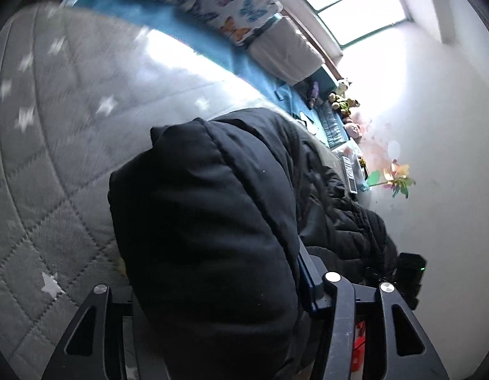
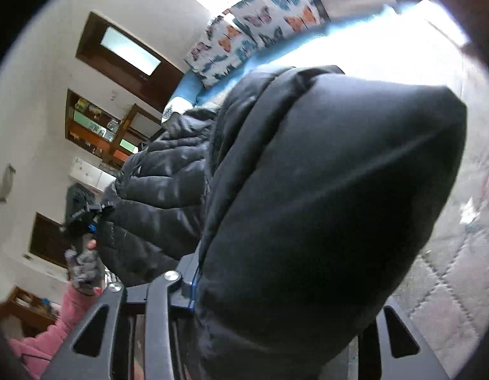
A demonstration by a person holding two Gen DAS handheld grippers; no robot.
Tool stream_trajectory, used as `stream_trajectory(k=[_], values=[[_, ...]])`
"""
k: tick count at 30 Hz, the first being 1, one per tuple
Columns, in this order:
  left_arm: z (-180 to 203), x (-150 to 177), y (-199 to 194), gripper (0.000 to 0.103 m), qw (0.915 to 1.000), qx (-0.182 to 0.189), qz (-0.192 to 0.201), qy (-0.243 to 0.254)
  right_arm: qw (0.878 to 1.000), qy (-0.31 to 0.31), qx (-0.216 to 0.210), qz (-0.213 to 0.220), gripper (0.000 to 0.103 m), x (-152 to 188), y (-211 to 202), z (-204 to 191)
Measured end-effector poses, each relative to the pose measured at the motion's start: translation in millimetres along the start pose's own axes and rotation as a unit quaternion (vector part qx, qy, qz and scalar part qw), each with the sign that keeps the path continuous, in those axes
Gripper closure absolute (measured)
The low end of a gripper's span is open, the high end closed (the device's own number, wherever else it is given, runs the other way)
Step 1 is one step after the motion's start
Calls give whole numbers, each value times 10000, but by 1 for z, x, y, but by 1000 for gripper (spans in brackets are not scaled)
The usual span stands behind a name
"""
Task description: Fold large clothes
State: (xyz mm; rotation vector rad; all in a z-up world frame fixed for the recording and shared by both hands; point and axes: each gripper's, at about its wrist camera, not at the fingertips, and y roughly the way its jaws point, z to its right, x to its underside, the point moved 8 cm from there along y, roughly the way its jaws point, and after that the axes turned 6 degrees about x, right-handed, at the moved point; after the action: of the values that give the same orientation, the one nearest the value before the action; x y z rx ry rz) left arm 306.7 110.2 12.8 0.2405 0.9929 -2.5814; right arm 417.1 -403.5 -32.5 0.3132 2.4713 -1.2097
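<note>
A black puffer jacket (image 1: 206, 221) fills the middle of both wrist views (image 2: 323, 205) and hangs above a grey quilted bedspread with white stars (image 1: 54, 126). My left gripper (image 1: 219, 304) is shut on a thick padded fold of the jacket; the fabric covers the fingertips, and only one blue-edged finger (image 1: 307, 278) shows. My right gripper (image 2: 276, 297) is shut on another padded fold, one blue-edged finger (image 2: 190, 281) showing at the fabric's left. In the right wrist view the other hand-held gripper (image 2: 83, 218) shows at the jacket's far side, held by a gloved hand in a pink sleeve.
A butterfly-print pillow (image 1: 225, 3) and a blue sheet (image 1: 193, 38) lie at the head of the bed under a bright window. Plush toys (image 1: 342, 98) and a paper pinwheel (image 1: 396, 180) sit along the white wall. Wooden shelves (image 2: 95, 123) and a door (image 2: 48, 240) stand behind.
</note>
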Motion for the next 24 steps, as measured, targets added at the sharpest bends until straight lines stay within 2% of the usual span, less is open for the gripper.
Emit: stream_trajectory(k=[3,6,11,15,19,20,22,24], values=[[44,-6,10,50,9995,143,-30,288,9989,-272,114,367,61,-7,-30,-13],[89,-12,28,51,9982,296,-81,520,9969,-348,330,616,61,-16,-63,-8],[170,-25,86,51,9940,800,-192,725,9911,-292,803,1025,61,-32,-127,25],[213,-25,136,51,9914,972,-396,784,9847,-208,1205,1243,61,-43,-161,64],[220,-16,204,51,9918,798,-736,681,9805,152,1579,1157,58,-41,-156,120],[216,-10,225,51,9925,636,-831,637,9801,261,1640,1086,56,-38,-146,130],[202,-6,245,47,9950,224,-766,608,9765,669,1863,848,49,-27,-122,165],[188,-7,257,39,9958,297,-781,369,9714,1007,2015,750,33,-18,-107,195]])
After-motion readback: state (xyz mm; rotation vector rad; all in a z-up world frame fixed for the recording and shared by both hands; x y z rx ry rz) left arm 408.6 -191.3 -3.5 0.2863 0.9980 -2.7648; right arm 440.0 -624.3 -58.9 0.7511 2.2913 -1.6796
